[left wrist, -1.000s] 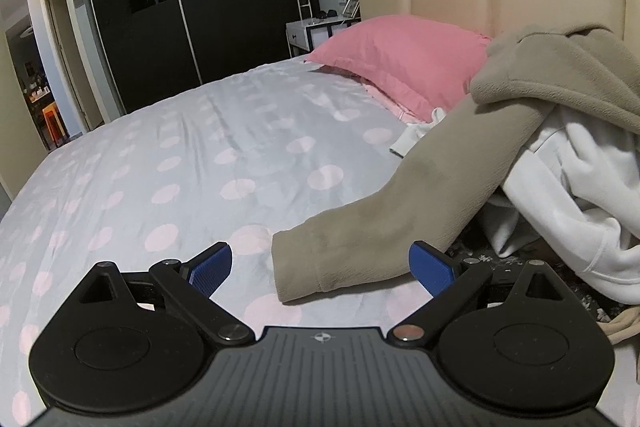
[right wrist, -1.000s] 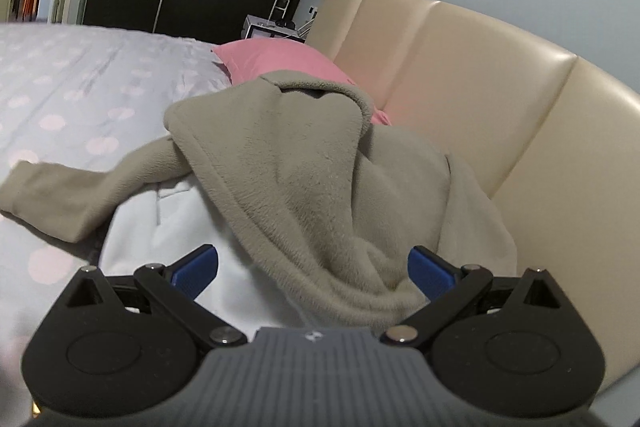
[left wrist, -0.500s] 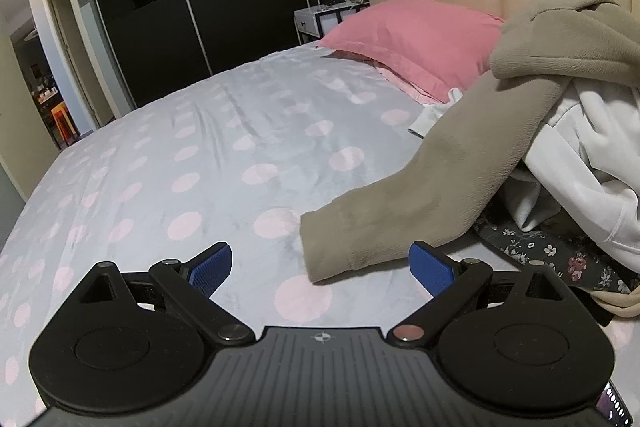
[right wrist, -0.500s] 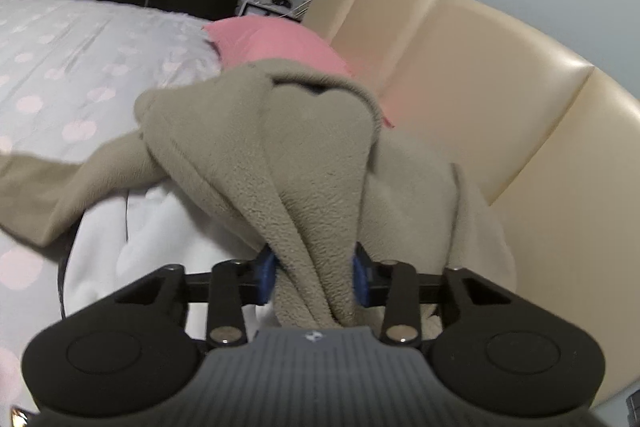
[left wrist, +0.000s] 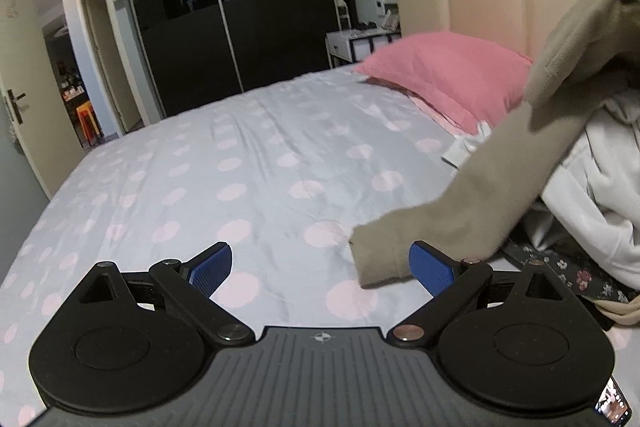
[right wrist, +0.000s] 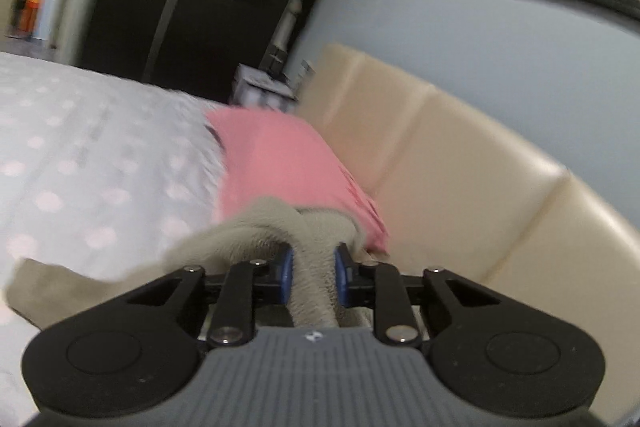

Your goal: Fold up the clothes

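While pinched in the right hand-held gripper (right wrist: 311,277), beige fleece (right wrist: 310,267) hangs.

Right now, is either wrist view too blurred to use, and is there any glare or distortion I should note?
Right wrist view: motion-smeared background, though the right claw clamped on the beige fleece garment stays fairly sharp. Left wrist view: sharp, with fisheye bending at the edges and a screen reflected in the glossy black wardrobe doors.

The left wrist view sits low over the bed (left wrist: 240,167), facing the wardrobe (left wrist: 224,7). The right wrist view (blurred) looks along the headboard (right wrist: 460,167). Both share the pillow (left wrist: 448,71), headboard and wardrobe.
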`<state>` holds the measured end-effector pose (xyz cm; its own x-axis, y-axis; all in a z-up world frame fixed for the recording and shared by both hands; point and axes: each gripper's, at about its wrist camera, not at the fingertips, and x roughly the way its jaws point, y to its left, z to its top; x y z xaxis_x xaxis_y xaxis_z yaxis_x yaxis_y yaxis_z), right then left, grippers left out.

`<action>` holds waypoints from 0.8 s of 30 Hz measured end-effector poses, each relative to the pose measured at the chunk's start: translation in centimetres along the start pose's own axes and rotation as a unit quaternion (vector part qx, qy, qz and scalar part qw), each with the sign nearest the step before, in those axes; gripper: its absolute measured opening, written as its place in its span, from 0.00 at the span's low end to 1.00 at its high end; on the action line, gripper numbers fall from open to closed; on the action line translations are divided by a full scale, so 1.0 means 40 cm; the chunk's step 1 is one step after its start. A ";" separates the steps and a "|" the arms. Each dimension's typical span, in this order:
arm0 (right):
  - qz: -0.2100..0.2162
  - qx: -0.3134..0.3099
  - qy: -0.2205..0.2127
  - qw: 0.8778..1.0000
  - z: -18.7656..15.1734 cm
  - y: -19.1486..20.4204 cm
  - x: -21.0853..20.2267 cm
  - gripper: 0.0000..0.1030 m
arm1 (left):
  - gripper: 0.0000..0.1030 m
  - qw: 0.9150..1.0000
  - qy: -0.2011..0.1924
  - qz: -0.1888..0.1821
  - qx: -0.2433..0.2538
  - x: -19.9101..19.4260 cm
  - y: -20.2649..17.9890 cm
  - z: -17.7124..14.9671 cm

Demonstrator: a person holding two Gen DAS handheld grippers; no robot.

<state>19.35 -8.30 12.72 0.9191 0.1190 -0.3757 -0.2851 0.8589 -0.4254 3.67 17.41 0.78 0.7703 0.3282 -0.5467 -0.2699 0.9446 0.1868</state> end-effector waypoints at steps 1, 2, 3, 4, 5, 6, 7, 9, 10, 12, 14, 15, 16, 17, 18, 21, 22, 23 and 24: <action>0.017 -0.009 -0.014 1.000 0.023 0.033 -0.034 0.08 | 0.94 1.000 -0.003 0.004 -0.003 -0.007 0.011 0.004; 0.035 -0.018 -0.027 0.999 0.046 0.067 -0.068 0.00 | 0.94 1.000 -0.006 0.007 -0.007 -0.013 0.021 0.008; 0.052 -0.027 -0.041 0.997 0.069 0.100 -0.102 0.00 | 0.94 1.000 -0.009 0.010 -0.010 -0.019 0.031 0.011; 0.069 -0.036 -0.054 0.995 0.092 0.134 -0.136 0.00 | 0.94 1.000 -0.010 0.014 -0.015 -0.025 0.039 0.013; 0.087 -0.045 -0.067 0.993 0.115 0.167 -0.170 0.00 | 0.94 1.000 -0.011 0.015 -0.019 -0.032 0.046 0.013; 0.104 -0.054 -0.081 0.990 0.138 0.201 -0.204 0.00 | 0.94 1.000 -0.013 0.016 -0.023 -0.040 0.054 0.013; 0.121 -0.063 -0.094 0.986 0.161 0.234 -0.238 0.00 | 0.94 0.999 -0.015 0.016 -0.027 -0.047 0.061 0.014; 0.151 -0.079 -0.114 0.979 0.197 0.294 -0.294 0.00 | 0.94 0.999 -0.018 0.012 -0.028 -0.062 0.070 0.011; 0.153 -0.080 -0.108 0.979 0.190 0.308 -0.290 0.00 | 0.94 0.999 -0.019 0.010 -0.028 -0.069 0.074 0.010; 0.158 -0.081 -0.094 0.980 0.175 0.330 -0.280 0.01 | 0.94 0.999 -0.021 0.006 -0.024 -0.079 0.079 0.009; 0.155 -0.073 -0.072 0.982 0.145 0.322 -0.256 0.01 | 0.94 1.000 -0.022 0.005 -0.019 -0.084 0.080 0.009; 0.153 -0.068 -0.061 0.984 0.129 0.313 -0.242 0.01 | 0.94 1.000 -0.023 0.004 -0.016 -0.087 0.081 0.010; 0.149 -0.063 -0.049 0.986 0.109 0.298 -0.225 0.03 | 0.94 1.000 -0.023 0.004 -0.015 -0.088 0.080 0.011; 0.145 -0.058 -0.038 0.987 0.090 0.282 -0.208 0.05 | 0.94 1.000 -0.024 0.005 -0.013 -0.088 0.078 0.010; 0.138 -0.054 -0.026 0.989 0.073 0.263 -0.196 0.07 | 0.94 1.000 -0.023 0.004 -0.013 -0.087 0.076 0.011; 0.112 -0.046 0.008 0.993 0.002 0.193 -0.162 0.17 | 0.94 1.000 -0.017 0.002 -0.015 -0.077 0.071 0.012; 0.103 -0.045 0.018 0.993 -0.023 0.170 -0.149 0.29 | 0.94 1.000 -0.014 0.002 -0.015 -0.072 0.068 0.011; 0.097 -0.044 0.027 0.994 -0.048 0.150 -0.137 0.37 | 0.94 1.000 -0.010 0.001 -0.016 -0.066 0.066 0.010; 0.094 -0.045 0.034 0.994 -0.072 0.137 -0.128 0.38 | 0.94 1.000 -0.006 0.001 -0.015 -0.060 0.063 0.006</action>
<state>12.29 -5.65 9.96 0.8275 0.2367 -0.5092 -0.4761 0.7764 -0.4128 1.27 18.99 2.75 0.7771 0.3306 -0.5356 -0.2890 0.9434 0.1629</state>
